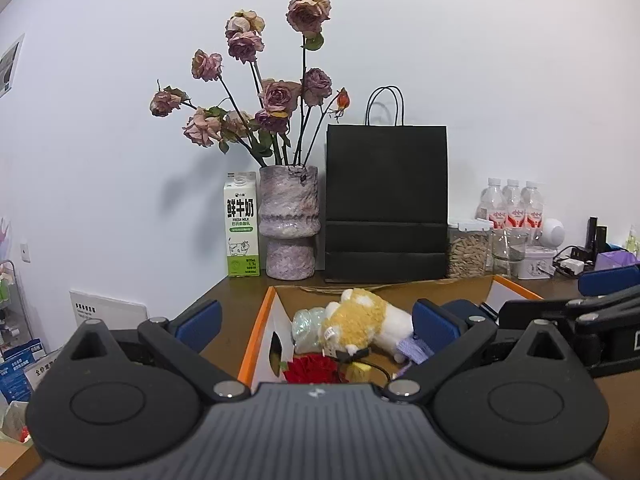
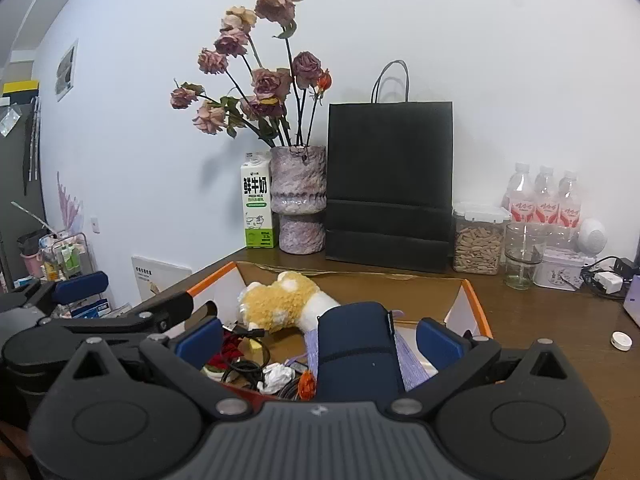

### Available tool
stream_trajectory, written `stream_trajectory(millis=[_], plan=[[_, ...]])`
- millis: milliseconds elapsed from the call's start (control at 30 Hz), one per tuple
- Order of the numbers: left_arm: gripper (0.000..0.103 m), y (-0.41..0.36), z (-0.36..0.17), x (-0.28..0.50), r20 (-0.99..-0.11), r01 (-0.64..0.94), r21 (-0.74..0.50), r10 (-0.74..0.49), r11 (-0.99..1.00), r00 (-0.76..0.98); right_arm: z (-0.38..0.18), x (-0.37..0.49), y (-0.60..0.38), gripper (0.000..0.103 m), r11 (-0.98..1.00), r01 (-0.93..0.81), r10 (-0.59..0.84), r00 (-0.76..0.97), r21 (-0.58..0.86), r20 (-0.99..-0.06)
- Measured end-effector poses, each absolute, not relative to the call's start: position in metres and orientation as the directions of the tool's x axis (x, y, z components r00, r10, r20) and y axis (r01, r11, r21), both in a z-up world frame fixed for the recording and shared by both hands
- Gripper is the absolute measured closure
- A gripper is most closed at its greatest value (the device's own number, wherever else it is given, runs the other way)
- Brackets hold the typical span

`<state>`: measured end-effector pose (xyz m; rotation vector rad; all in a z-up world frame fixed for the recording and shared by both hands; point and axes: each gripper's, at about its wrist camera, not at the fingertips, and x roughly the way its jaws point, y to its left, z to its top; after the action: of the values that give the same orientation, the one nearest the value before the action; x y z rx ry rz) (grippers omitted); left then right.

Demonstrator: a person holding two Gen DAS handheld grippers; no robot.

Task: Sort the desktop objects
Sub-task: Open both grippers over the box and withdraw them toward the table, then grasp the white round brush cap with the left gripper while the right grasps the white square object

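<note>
Left black two-finger gripper with blue-padded fingers [image 1: 316,322] spread wide, level. Right black gripper with blue pads [image 2: 320,338] likewise wide apart, side by side.

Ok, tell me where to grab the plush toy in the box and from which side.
Take the plush toy across its tan fuzzy body, coming from above. It lies on its side on top of the clutter in the orange-edged box, so that bulge is exposed; the white end is partly behind a dark blue object.

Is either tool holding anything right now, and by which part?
No. The left tool and right tool are both open over the box.
</note>
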<state>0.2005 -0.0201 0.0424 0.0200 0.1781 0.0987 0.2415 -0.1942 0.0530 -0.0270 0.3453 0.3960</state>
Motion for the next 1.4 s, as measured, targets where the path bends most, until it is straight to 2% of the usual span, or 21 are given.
stream_trajectory(millis=[567, 1033, 1233, 1367, 1400], plan=[[0.000, -0.037, 0.042, 0.166, -0.231, -0.065, 0.060, 0.078, 0.996, 0.970, 0.049, 0.199, -0.226, 0.000, 0.933, -0.357, 0.344, 0.867, 0.032, -0.359], [0.000, -0.051, 0.011, 0.183, -0.421, 0.003, 0.078, 0.030, 0.997, 0.907, 0.004, 0.210, -0.250, 0.000, 0.951, -0.307, 0.276, 0.817, 0.023, -0.506], [0.000, -0.064, -0.002, 0.197, -0.476, 0.048, 0.077, -0.006, 0.996, 0.880, -0.015, 0.228, -0.249, 0.000, 0.958, -0.288, 0.245, 0.785, 0.016, -0.570], [0.003, -0.069, -0.007, 0.209, -0.509, 0.057, 0.069, -0.014, 0.996, 0.861, -0.023, 0.242, -0.249, 0.006, 0.961, -0.276, 0.225, 0.766, 0.008, -0.602], [0.007, -0.070, -0.007, 0.212, -0.518, 0.060, 0.060, -0.020, 0.996, 0.855, -0.025, 0.244, -0.249, 0.009, 0.961, -0.275, 0.224, 0.762, 0.010, -0.607]])
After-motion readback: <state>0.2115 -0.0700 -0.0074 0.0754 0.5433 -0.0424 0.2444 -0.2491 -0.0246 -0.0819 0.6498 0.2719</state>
